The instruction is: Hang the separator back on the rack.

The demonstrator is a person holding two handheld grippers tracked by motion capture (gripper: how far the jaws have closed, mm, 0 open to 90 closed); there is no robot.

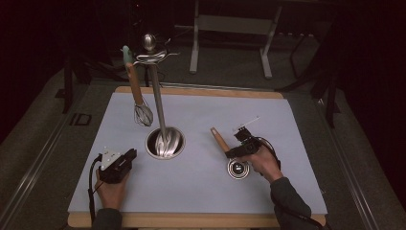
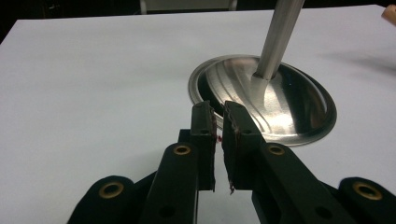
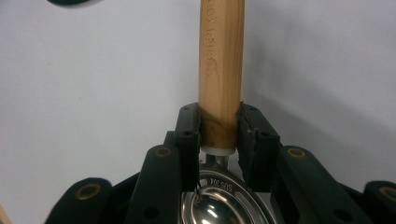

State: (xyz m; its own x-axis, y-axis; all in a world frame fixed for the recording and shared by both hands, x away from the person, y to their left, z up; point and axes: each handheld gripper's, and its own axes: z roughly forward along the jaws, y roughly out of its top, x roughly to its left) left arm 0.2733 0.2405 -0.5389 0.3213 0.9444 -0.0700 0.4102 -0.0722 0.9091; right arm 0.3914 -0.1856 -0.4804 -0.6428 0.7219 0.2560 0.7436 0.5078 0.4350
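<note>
Your right gripper (image 3: 219, 133) sits nearest the lens in the right gripper view, its two black jaws pinching the lower end of a wooden handle (image 3: 220, 70) just above the white collar where it meets the metal bowl of a small ladle (image 3: 217, 205). That steel bowl lies right below the jaws and carries a stamped mark. In the high view your right hand (image 1: 263, 163) holds this gripper (image 1: 241, 150) at the right side of the tabletop (image 1: 201, 191); the wooden handle (image 1: 219, 139) slants up and away to the left, and the ladle's round bowl (image 1: 238, 168) sits low over the white surface, though you cannot tell whether it touches.

Your left gripper (image 2: 218, 140) has its jaws pressed nearly together with only a thin slit between the pads and nothing in it. It points at the round steel base (image 2: 299, 112) of a utensil stand (image 1: 158, 100), close to the rim but apart from it. In the high view your left hand (image 1: 111, 187) holds that gripper (image 1: 128, 157) near the front left.

From the stand's top hooks hangs a whisk (image 1: 139, 98) with a wooden grip and a pale green end, its wire head just beside the pole.
</note>
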